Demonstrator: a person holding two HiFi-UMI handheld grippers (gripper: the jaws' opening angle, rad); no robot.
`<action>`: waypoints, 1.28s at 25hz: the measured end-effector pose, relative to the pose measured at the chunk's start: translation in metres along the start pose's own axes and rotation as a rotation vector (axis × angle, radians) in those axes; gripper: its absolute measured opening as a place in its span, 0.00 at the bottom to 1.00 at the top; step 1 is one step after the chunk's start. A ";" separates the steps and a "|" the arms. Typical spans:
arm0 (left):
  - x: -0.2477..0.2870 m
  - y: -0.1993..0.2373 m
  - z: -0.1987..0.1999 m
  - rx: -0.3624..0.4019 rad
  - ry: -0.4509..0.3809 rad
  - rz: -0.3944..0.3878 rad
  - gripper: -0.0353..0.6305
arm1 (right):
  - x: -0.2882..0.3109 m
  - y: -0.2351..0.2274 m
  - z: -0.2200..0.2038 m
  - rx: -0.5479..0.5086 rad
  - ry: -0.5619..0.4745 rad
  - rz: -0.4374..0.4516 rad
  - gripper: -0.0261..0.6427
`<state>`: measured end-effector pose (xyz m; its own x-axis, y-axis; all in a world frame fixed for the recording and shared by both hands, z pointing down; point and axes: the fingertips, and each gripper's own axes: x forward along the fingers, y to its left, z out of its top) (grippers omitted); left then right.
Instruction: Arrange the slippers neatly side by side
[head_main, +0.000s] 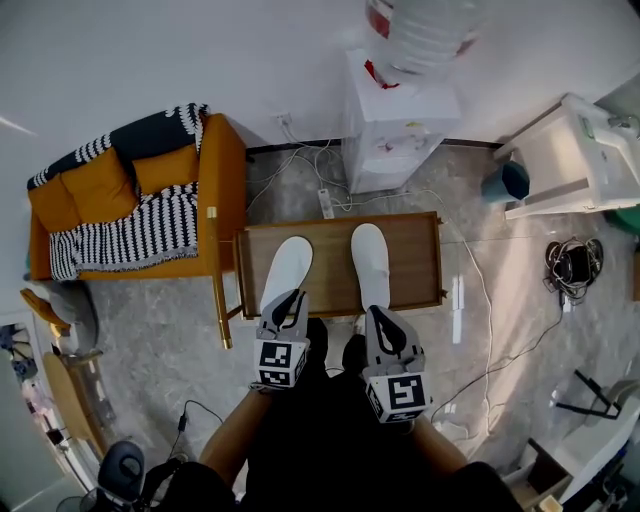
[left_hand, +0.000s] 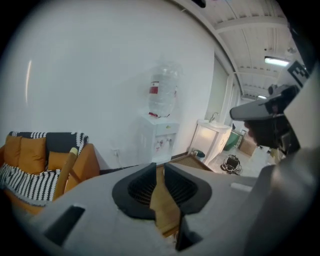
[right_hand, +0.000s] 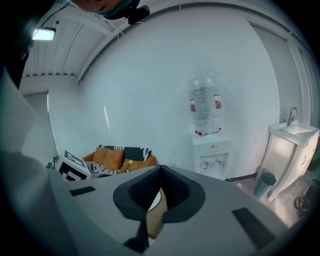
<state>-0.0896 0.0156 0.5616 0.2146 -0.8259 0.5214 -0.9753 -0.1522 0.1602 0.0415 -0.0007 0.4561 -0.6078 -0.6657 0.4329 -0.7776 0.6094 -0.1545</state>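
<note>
The slippers (head_main: 287, 265) look soft and light, likely best pinched at the heel edge; the left gripper (head_main: 289, 297) sits barely apart, the right gripper (head_main: 377, 312) closed, both empty.

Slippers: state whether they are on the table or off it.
On it: left slipper and right slipper both lie on the table, apart.

This is looking like a lounge or break room more than a home. An orange sofa (head_main: 100, 190) with a striped throw (head_main: 130, 235) is standing against a bare white wall (head_main: 200, 50). A water dispenser (head_main: 395, 135) is carrying a big bottle (head_main: 420, 30), and a white sink (right_hand: 294, 131) is standing further right. A low wooden worktop (head_main: 420, 262) is sitting on a grey tiled floor (head_main: 150, 330) where cables (head_main: 571, 262) are lying loose. A strip light (left_hand: 276, 61) is glowing on a panelled ceiling (left_hand: 250, 30).
</note>
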 end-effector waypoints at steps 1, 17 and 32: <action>0.007 0.003 -0.010 0.001 0.033 -0.006 0.17 | 0.001 0.000 0.000 -0.001 0.003 0.001 0.06; 0.074 0.085 -0.158 -0.021 0.395 0.137 0.36 | 0.018 0.003 -0.013 0.012 0.056 0.006 0.06; 0.099 0.086 -0.173 0.133 0.495 0.116 0.36 | 0.025 0.000 -0.020 0.016 0.084 -0.006 0.06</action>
<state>-0.1433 0.0142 0.7718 0.0730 -0.4911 0.8681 -0.9855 -0.1694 -0.0129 0.0301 -0.0085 0.4848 -0.5883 -0.6300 0.5070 -0.7839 0.5983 -0.1660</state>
